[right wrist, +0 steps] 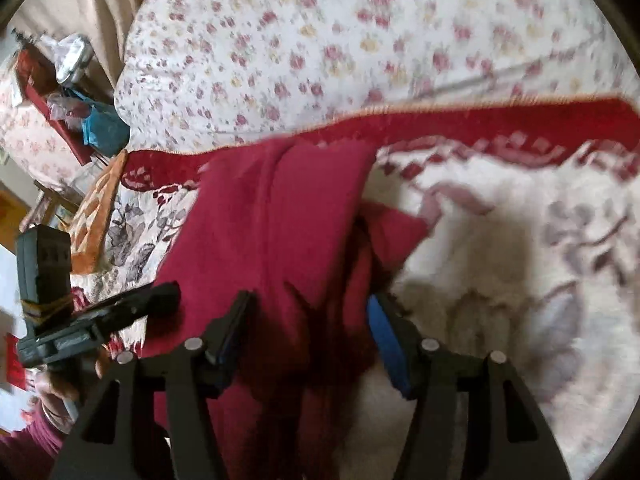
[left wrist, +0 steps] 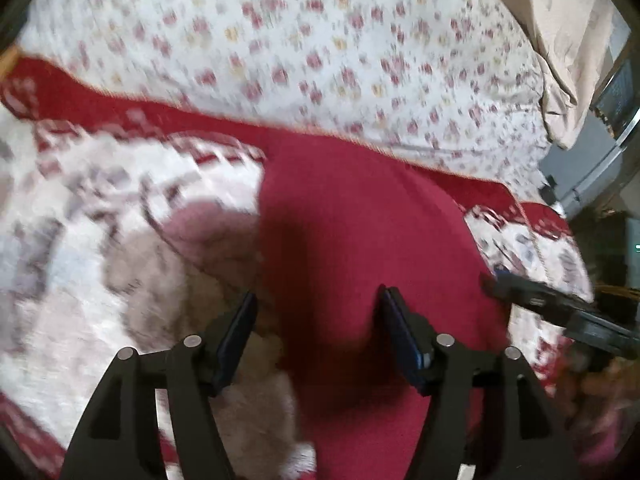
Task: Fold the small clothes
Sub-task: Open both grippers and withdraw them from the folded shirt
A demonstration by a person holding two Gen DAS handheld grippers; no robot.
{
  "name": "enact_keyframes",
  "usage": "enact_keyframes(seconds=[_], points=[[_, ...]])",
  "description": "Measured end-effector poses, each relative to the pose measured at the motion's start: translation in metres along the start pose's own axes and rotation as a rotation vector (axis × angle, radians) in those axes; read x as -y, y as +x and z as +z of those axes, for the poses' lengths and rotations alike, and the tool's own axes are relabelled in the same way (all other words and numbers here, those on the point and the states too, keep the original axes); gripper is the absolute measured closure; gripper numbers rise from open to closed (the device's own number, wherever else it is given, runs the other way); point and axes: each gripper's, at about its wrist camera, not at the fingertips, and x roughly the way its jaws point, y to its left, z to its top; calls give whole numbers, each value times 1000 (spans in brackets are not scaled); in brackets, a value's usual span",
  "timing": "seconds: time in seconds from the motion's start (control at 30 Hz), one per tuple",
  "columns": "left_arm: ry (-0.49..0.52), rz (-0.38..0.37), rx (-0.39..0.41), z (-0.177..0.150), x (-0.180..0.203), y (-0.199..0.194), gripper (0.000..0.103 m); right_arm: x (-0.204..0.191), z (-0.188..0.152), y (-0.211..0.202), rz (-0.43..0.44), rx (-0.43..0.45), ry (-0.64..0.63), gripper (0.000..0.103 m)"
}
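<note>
A dark red garment [left wrist: 360, 248] lies on a red-and-white patterned blanket [left wrist: 100, 208]. In the left wrist view my left gripper [left wrist: 318, 304] is open just above it, the fingers astride its left part. My right gripper shows at the right edge [left wrist: 532, 300]. In the right wrist view the garment [right wrist: 272, 224] is partly folded, a flap sticking out to the right. My right gripper [right wrist: 312, 308] is open over its near end. My left gripper [right wrist: 132, 304] shows at the left, over the garment's left edge. Both views are blurred.
A white quilt with small pink flowers [left wrist: 320, 40] lies behind the blanket. An orange patterned cloth [right wrist: 96, 216] lies at the blanket's left corner. Cluttered furniture with red and teal items [right wrist: 72, 96] stands far left. A beige curtain [left wrist: 568, 32] hangs at the back.
</note>
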Motion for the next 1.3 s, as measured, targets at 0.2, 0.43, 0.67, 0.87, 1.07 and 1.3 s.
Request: enact_keyframes(seconds=[0.2,0.43,0.67,0.87,1.07,1.3], points=[[68,127,79,-3,11,-13,60,-70,-13,-26,-70,53,-278,40],[109,194,106,-14,16,-25,60,-73,-53,28,-234,-44,-348,44],[163,223,167,-17,33,-46,60,-84,-33,-31,-236,76,-265,24],[152,231,232,-17,35,-70,60,-102,-23,-55,-333,206,-249,11],[154,254,253,-18,35,-82,60,-110,-22,-57,-351,258,-235,11],[206,379,240,-23,40,-77,60,-113,-27,-49,-338,241,-230,11]])
